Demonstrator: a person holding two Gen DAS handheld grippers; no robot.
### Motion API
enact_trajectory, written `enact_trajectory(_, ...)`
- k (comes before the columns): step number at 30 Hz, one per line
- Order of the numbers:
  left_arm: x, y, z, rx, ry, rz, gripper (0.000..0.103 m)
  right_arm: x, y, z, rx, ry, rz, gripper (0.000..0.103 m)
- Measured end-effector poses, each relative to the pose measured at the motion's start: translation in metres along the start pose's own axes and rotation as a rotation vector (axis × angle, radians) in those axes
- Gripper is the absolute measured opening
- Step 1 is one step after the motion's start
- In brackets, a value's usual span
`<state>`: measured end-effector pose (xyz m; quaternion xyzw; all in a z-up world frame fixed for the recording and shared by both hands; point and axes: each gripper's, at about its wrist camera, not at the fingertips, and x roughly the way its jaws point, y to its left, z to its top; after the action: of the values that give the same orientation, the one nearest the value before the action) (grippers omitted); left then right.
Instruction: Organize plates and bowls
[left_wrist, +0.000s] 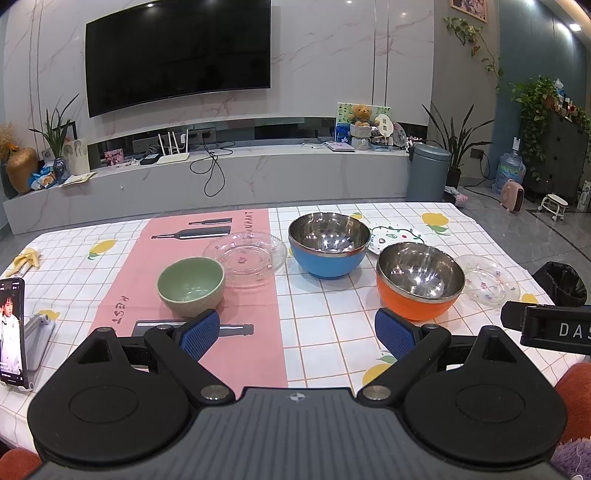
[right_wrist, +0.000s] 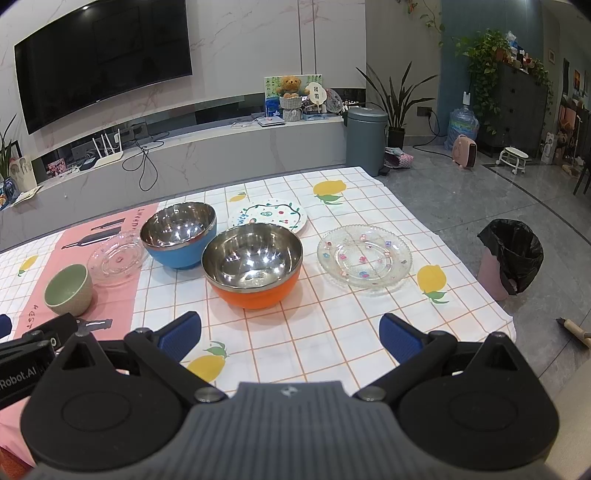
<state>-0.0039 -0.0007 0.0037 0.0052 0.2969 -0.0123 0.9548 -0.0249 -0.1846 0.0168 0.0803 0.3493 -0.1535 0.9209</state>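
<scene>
Both grippers hover over the desk (right_wrist: 369, 332), jaws spread wide and empty.
The blue steel-lined bowl (left_wrist: 328, 243) half hides the painted white plate (left_wrist: 397, 238) behind it.

Checked white tablecloth (left_wrist: 332, 332) printed with yellow lemons, overlaid at left by a pink printed mat (left_wrist: 251, 295). Smartphone (left_wrist: 11, 332) with lit screen, propped on a stand at the table's left edge. Large black wall-mounted television (left_wrist: 177, 55). White router (left_wrist: 173, 149) with upright antennas, on the marble media ledge. Brown teddy bear (left_wrist: 361, 114), same ledge. Grey-blue cylindrical lidded bin (right_wrist: 366, 138), on the floor. Pink waste basket (right_wrist: 511, 258) lined with a black bag, beside the table. Pink heater (right_wrist: 464, 151). Blue water bottle (right_wrist: 463, 125).
</scene>
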Motion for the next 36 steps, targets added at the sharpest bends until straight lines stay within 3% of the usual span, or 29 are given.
enact_trajectory(36,0.0037,0.0007,-0.0013,-0.006,0.008,0.002,0.103,0.0037,-0.0009,-0.0002,0.000,0.017,0.004,0.100)
